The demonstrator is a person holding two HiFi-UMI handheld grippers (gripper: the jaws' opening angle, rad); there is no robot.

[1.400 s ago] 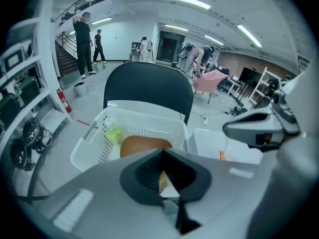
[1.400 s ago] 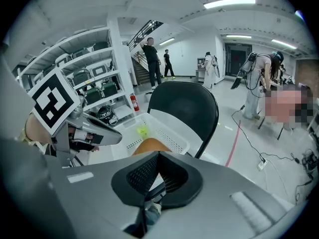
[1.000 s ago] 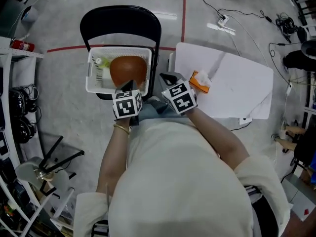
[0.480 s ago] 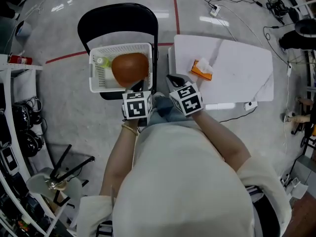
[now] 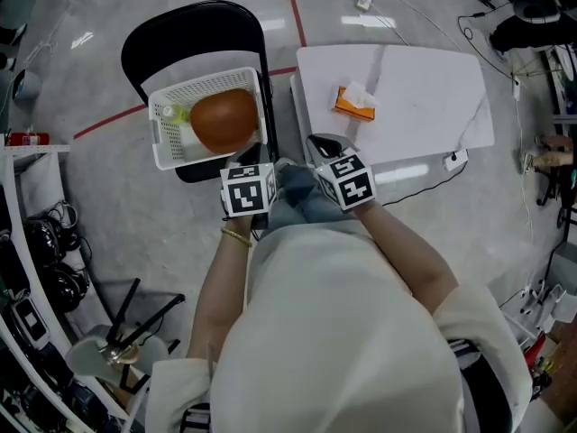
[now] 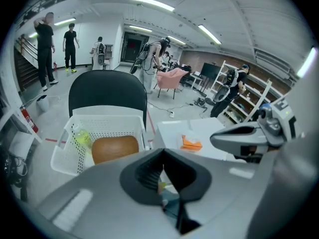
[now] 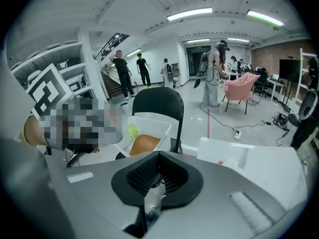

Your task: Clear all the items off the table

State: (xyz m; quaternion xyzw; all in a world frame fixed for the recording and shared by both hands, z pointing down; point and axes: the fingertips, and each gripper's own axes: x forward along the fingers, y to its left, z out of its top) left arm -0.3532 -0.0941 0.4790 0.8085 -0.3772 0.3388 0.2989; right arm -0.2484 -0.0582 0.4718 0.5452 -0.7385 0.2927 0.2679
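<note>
An orange tissue pack (image 5: 354, 102) lies on the white table (image 5: 424, 88) at the upper right, and it also shows in the left gripper view (image 6: 190, 143). A white basket (image 5: 167, 147) sits on a black chair. It holds a brown rounded item (image 5: 221, 120) and a yellow-green bottle (image 5: 174, 114). My left gripper (image 5: 248, 158) is shut and empty, hanging by the basket's near right corner. The right gripper (image 5: 321, 143) is also shut and empty, just short of the table's near left corner. The pack lies beyond it, untouched.
The chair's black backrest (image 5: 185, 30) rises behind the basket. A red floor line (image 5: 293, 7) and cables (image 5: 397, 7) run past the table. A power strip (image 5: 453, 160) hangs at the table's near edge. Shelving with gear lines the left (image 5: 36, 269). Several people stand far off.
Both grippers have shifted right, away from the basket's front and toward the table. The left one has left the brown item's edge. Both stay shut and empty.
</note>
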